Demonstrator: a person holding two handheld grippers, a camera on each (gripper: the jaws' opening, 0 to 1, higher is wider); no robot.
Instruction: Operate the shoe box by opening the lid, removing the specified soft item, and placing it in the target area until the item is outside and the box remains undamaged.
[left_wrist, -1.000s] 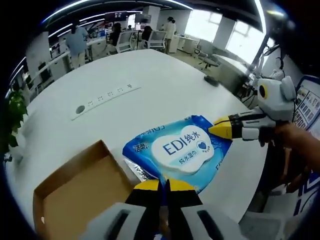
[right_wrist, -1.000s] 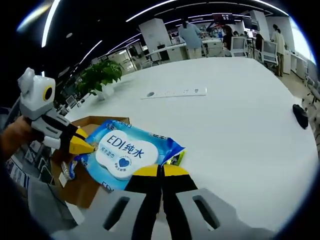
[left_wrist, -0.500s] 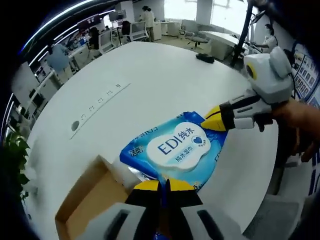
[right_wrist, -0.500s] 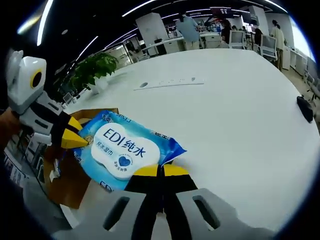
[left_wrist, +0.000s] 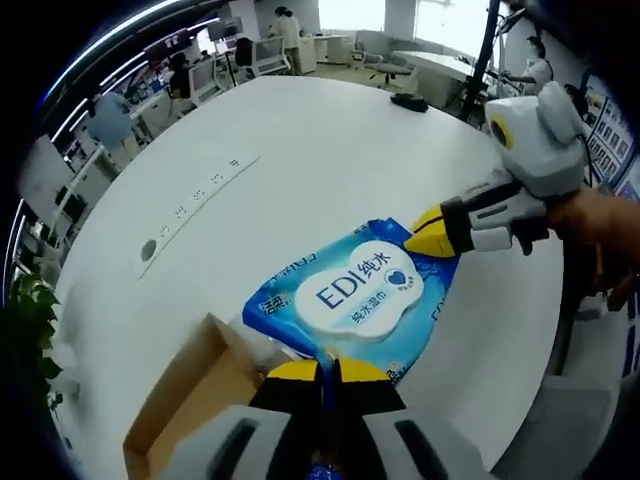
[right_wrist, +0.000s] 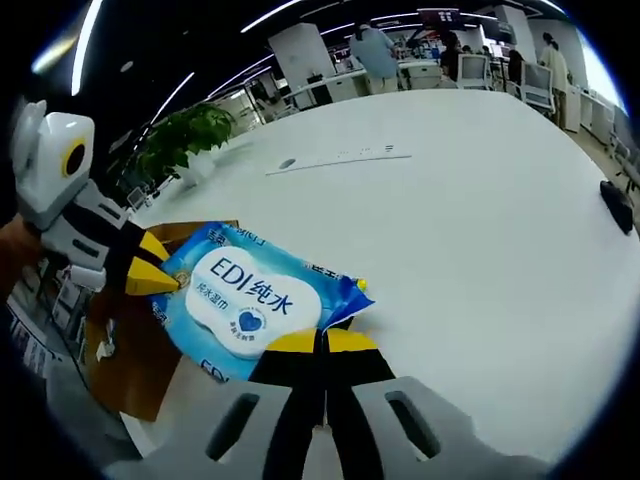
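Note:
A blue pack of wet wipes (left_wrist: 352, 293) with a white label hangs above the white table, held at both ends. My left gripper (left_wrist: 322, 368) is shut on its near edge in the left gripper view. My right gripper (left_wrist: 425, 232) comes in from the right there, pinching the far corner. In the right gripper view the same wipes pack (right_wrist: 250, 297) lies flat between my right gripper (right_wrist: 322, 342), shut on its near edge, and my left gripper (right_wrist: 158, 280) at the left. The open brown shoe box (left_wrist: 185, 398) sits below and to the left of the pack; the shoe box (right_wrist: 135, 345) also lies under the pack's left end.
A long white table (left_wrist: 300, 150) spreads ahead, with a strip of inset sockets (left_wrist: 195, 205). A dark object (left_wrist: 410, 102) lies near its far edge. A potted plant (right_wrist: 195, 135) stands at the table's left. Office desks, chairs and people fill the background.
Both views have shifted slightly with the hands. The wipes pack stays gripped at both ends and sits a little higher over the box than a second ago.

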